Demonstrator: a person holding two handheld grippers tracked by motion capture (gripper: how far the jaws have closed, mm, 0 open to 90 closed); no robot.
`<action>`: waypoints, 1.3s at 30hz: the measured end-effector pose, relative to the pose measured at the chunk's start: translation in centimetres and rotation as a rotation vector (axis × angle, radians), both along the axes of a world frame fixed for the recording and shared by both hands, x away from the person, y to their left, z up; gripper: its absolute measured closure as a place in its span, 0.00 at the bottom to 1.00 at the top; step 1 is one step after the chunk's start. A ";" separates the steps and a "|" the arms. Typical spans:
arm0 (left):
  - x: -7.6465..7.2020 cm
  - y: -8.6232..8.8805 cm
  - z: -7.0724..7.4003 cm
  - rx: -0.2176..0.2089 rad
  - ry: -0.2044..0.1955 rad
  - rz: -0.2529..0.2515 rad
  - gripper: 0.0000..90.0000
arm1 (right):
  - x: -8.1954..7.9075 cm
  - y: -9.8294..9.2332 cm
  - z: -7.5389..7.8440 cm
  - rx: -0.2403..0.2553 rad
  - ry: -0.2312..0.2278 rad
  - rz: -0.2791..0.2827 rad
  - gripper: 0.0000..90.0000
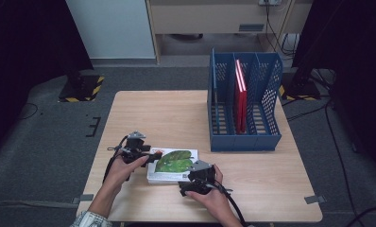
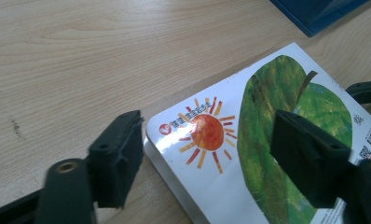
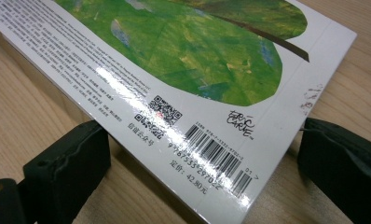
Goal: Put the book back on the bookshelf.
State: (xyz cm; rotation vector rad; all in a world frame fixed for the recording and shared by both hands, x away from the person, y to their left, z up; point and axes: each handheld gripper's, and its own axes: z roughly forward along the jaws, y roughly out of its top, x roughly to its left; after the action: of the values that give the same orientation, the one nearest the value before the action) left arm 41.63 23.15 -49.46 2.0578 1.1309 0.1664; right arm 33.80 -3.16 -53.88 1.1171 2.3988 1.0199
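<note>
A white picture book (image 1: 174, 163) with a green leaf on its cover lies flat on the wooden table (image 1: 153, 113), near the front edge. My left gripper (image 1: 153, 155) is at the book's left end. In the left gripper view it (image 2: 207, 130) stands open: one jaw is beside the corner with the sun drawing, the other hovers over the cover (image 2: 267, 93). My right gripper (image 1: 190, 179) is at the book's front right corner. Its jaws (image 3: 202, 133) stand wide astride the barcode corner of the book (image 3: 174, 46), close against both edges; whether they press on it is unclear.
A blue three-slot file rack (image 1: 245, 137) stands at the table's right, with a red book (image 1: 240, 94) upright in its middle slot. Bare wood lies between the rack and the picture book. Black stands and cables surround the table on the floor.
</note>
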 end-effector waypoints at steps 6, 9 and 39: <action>-0.8 0.2 -0.7 0.028 0.009 -0.011 0.19 | 0.0 0.1 0.0 -0.005 -0.002 0.002 0.04; -1.5 0.8 -1.3 0.018 0.021 0.000 0.18 | 0.0 0.1 0.0 -0.005 -0.004 0.005 0.04; -2.6 0.9 -2.1 -0.065 0.100 -0.078 0.25 | 0.1 0.1 0.0 0.005 -0.001 -0.003 0.05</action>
State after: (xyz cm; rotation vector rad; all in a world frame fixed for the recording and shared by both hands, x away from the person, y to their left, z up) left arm 39.01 24.01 -51.55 2.0677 1.0992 -0.0109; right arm 33.93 -3.06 -53.86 1.1214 2.3946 1.0261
